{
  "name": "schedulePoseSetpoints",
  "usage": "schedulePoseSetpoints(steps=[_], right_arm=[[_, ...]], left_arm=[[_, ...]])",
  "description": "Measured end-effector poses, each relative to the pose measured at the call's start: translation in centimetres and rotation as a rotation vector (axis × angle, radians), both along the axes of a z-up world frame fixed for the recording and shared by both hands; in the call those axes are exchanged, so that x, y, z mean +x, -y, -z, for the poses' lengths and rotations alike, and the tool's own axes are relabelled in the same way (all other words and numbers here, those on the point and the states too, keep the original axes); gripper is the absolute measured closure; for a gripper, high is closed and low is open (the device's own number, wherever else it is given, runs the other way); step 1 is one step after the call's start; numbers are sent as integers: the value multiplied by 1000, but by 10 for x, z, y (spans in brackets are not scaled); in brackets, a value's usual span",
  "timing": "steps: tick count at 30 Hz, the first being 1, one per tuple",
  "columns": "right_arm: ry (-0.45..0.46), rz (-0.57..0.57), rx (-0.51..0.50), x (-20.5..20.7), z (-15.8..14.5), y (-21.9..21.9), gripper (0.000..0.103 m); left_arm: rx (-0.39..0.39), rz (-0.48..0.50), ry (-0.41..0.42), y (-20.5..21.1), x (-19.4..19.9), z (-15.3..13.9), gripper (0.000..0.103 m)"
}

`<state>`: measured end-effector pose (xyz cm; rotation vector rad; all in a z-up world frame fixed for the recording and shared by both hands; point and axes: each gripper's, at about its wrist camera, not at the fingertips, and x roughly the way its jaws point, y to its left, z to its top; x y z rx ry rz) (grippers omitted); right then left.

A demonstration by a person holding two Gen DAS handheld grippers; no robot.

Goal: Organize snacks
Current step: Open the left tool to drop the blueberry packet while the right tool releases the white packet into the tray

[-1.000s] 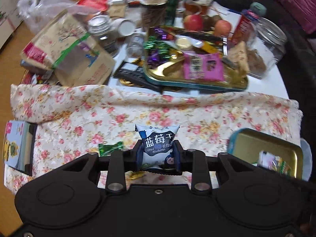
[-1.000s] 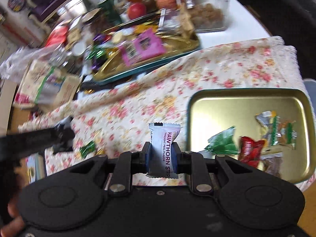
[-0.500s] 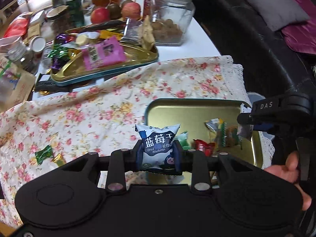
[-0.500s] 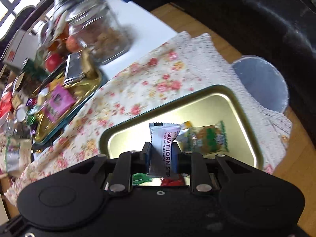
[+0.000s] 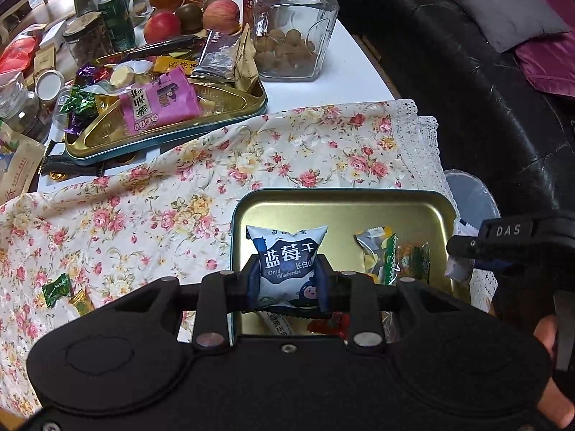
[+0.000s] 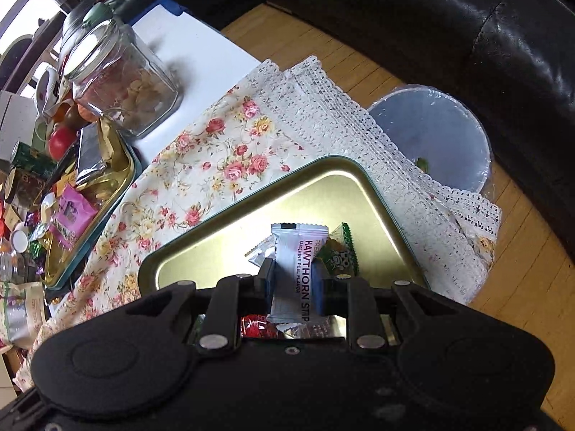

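Jaws of the left gripper pinch the blueberry packet over the gold tray, lower middle of frame. Right gripper pinches the hawthorn strip above the same tray, frame centre; dropped from this height, either packet could probably bounce off the candies onto the floral cloth.

Tray on cloth, jar behind

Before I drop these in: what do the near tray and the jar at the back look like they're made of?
Tray: probably thin metal, with a glossy gold inside that mirrors light and a teal rolled rim. Jar: clear glass, by its thick see-through walls and bright glints; the round snacks inside show through.
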<state>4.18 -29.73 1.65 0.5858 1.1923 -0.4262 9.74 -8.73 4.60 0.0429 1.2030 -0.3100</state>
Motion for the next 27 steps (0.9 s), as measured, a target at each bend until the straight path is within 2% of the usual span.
schedulePoseSetpoints(steps=[4, 8, 16, 20, 27], right_arm=[[12, -17, 2, 0, -4, -3, 80], [15, -17, 1, 1, -5, -3, 80], [9, -8, -22, 2, -4, 1, 76], [22, -22, 4, 4, -6, -1, 60], [2, -5, 4, 6, -5, -5, 60]], left_arm=[[-8, 6, 29, 7, 1, -3, 62], [-4, 15, 67, 9, -2, -9, 47], [30, -21, 35, 2, 2, -2, 47], [29, -28, 23, 0, 3, -1, 47], [59, -35, 21, -2, 3, -1, 47]])
